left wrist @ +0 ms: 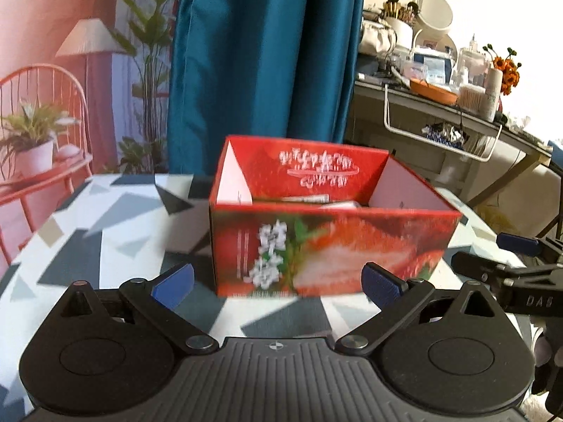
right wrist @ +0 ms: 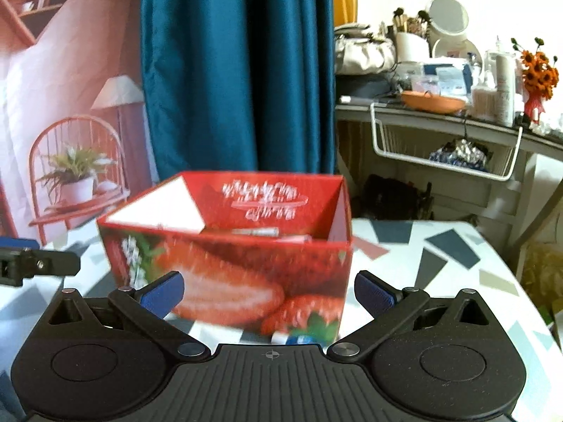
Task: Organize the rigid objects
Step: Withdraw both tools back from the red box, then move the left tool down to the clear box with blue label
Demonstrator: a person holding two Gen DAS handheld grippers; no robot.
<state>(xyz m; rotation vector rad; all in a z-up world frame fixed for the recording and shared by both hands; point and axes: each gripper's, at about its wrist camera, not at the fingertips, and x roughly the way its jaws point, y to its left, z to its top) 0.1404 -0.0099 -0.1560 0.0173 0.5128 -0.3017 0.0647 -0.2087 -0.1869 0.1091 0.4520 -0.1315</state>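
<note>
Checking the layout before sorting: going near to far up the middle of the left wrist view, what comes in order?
left gripper with its jaws open → red strawberry box on the patterned table → teal curtain

Home: cluttered vanity shelf [right wrist: 440, 119], curtain [right wrist: 239, 70]

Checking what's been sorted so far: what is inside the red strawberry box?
Inside the red box, only the tops of a few pale flat items show above the front wall. That wall covers the rest and the floor, so count and kind stay unclear.
</note>
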